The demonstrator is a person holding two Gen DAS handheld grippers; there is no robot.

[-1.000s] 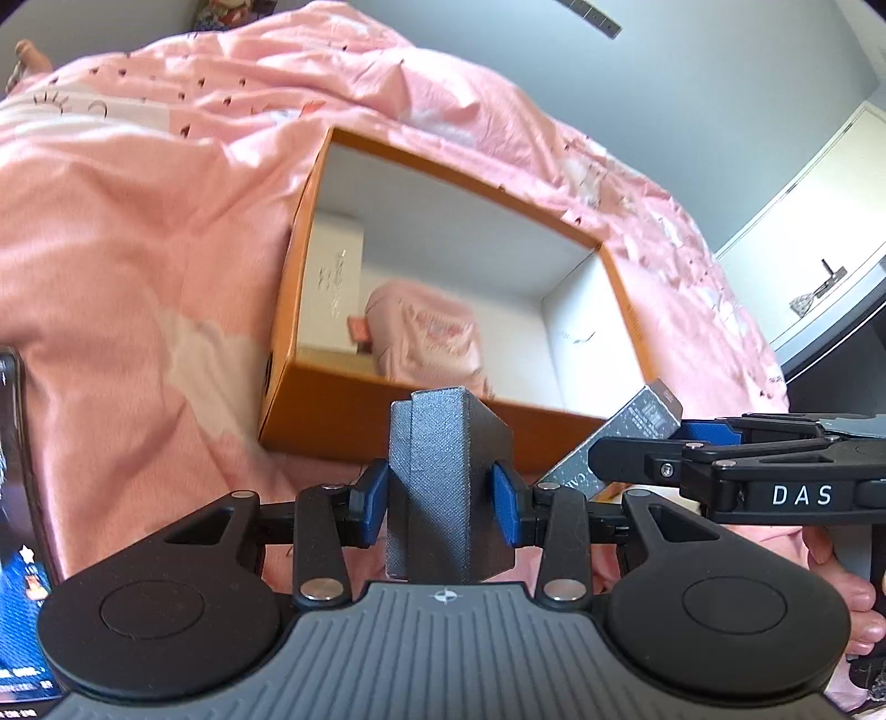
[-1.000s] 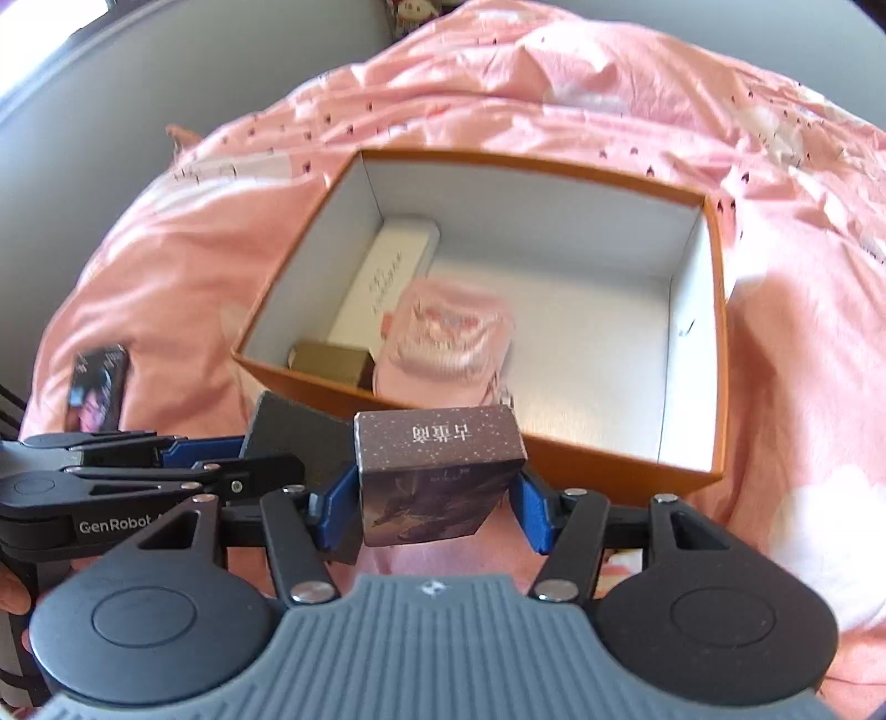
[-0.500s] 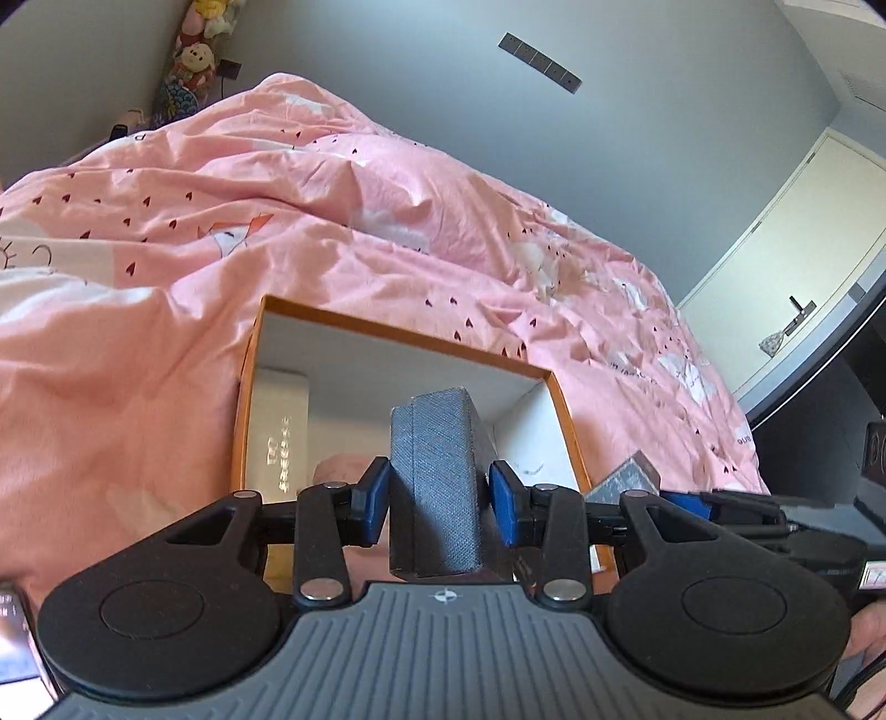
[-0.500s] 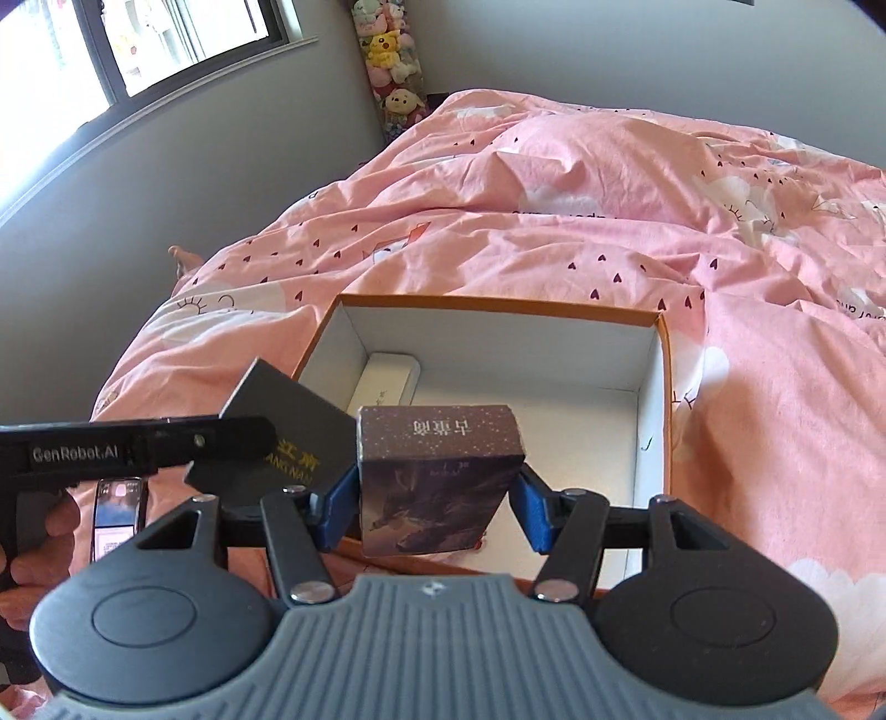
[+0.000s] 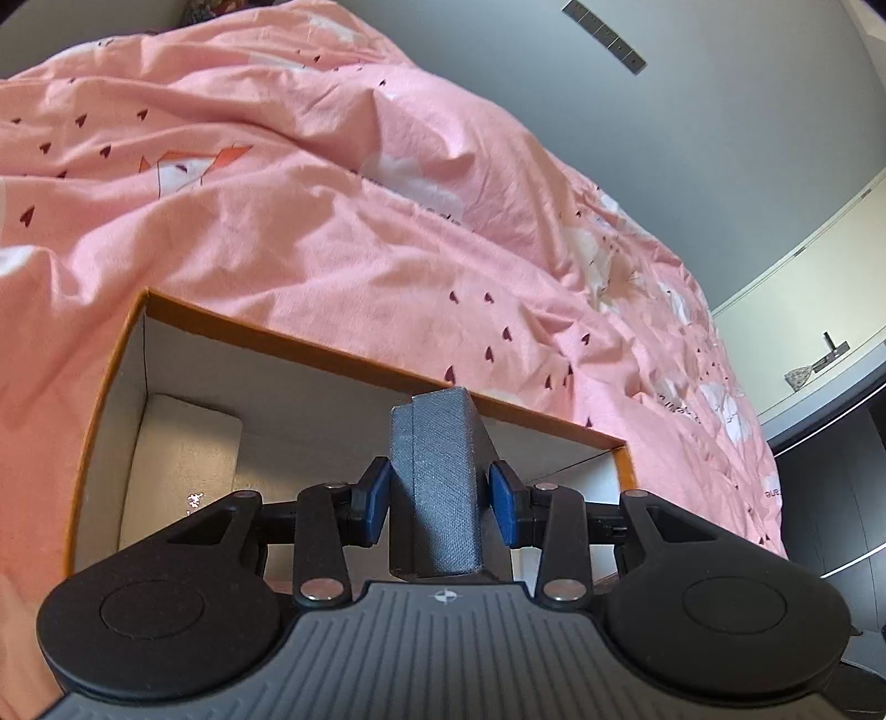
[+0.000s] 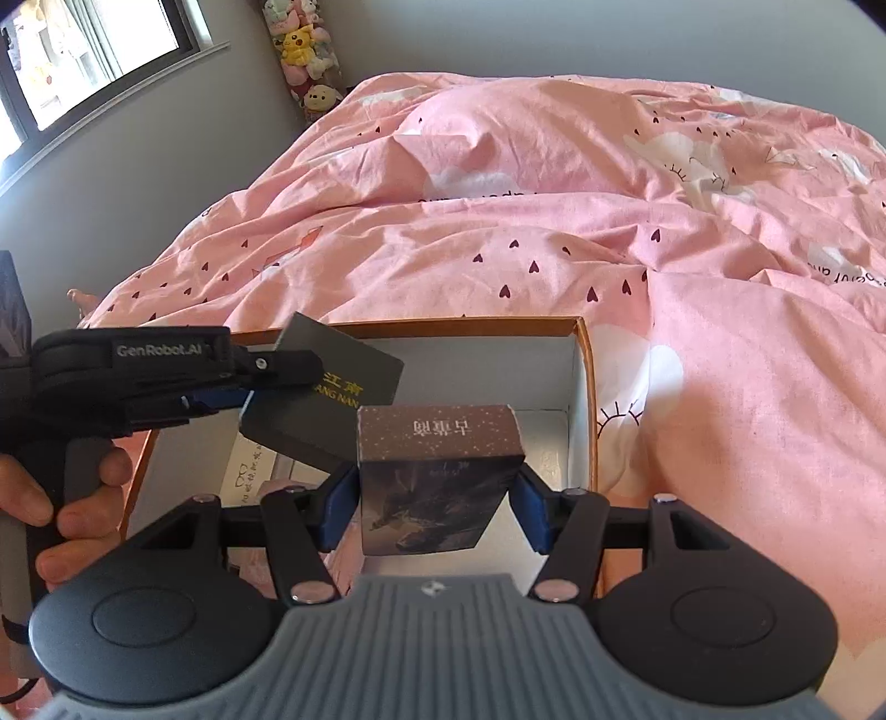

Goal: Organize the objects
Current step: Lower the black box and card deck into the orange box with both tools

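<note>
An open orange box [image 5: 382, 372] with white walls lies on the pink bed, its far rim [image 6: 454, 325] also showing in the right wrist view. My left gripper [image 5: 440, 493] is shut on a dark grey textured box [image 5: 437, 476], held upright over the orange box's inside. In the right wrist view that grey box [image 6: 326, 382] shows gold lettering and hangs above the left half. My right gripper [image 6: 437, 501] is shut on a brown box with a dark picture [image 6: 437, 476], above the right half. A white box [image 5: 183, 443] lies inside at the left.
A pink quilt [image 6: 664, 249] with small hearts covers the bed all around the orange box. A hand [image 6: 50, 498] grips the left tool's handle. Plush toys [image 6: 302, 50] stand by the window corner. A white door and dark furniture [image 5: 830, 471] are at the right.
Both grippers moved forward over the orange box, each keeping its box. The box's near wall and the pink item inside have slipped below the views; the grey box now hangs over the opening.
</note>
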